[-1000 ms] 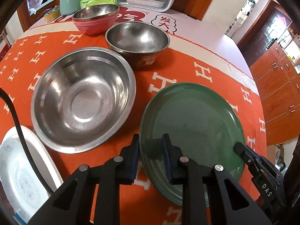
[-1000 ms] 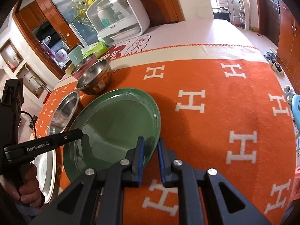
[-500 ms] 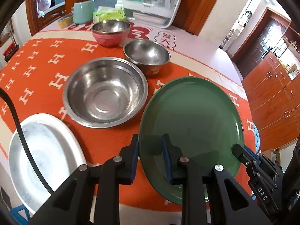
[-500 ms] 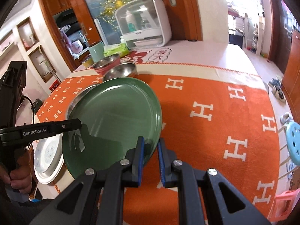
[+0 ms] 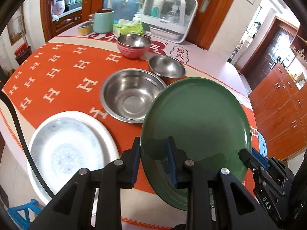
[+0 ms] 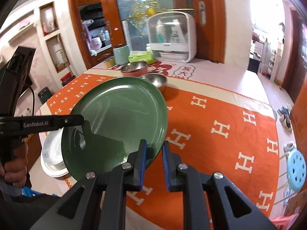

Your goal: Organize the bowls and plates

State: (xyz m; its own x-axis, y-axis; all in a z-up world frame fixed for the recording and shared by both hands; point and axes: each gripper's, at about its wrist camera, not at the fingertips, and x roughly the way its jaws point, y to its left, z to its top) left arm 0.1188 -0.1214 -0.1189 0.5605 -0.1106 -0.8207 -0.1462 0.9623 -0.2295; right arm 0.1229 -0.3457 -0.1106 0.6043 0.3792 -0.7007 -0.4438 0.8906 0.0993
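Note:
A green plate (image 5: 197,115) hangs tilted above the orange cloth, held by both grippers. My left gripper (image 5: 153,147) is shut on its near left rim. My right gripper (image 6: 154,147) is shut on the rim at the plate's (image 6: 119,118) other side. The right gripper's finger (image 5: 249,157) shows in the left wrist view at the plate's lower right rim. A white plate (image 5: 65,149) lies at the table's near left edge. Behind it sit a large steel bowl (image 5: 132,95), a small steel bowl (image 5: 167,69), and a pink bowl (image 5: 132,51) with a steel bowl nested inside.
At the table's far end stand a mint canister (image 5: 102,21), a green tissue pack (image 5: 127,28) and a white lidded box (image 5: 168,13). A black cable (image 5: 21,134) crosses the left side. A person's hand (image 6: 13,164) grips the left tool. A blue stool (image 6: 296,170) stands right of the table.
Both grippers have risen with the green plate, lifting it off the cloth and tilting it. The white plate and the far end of the table have come further into view.

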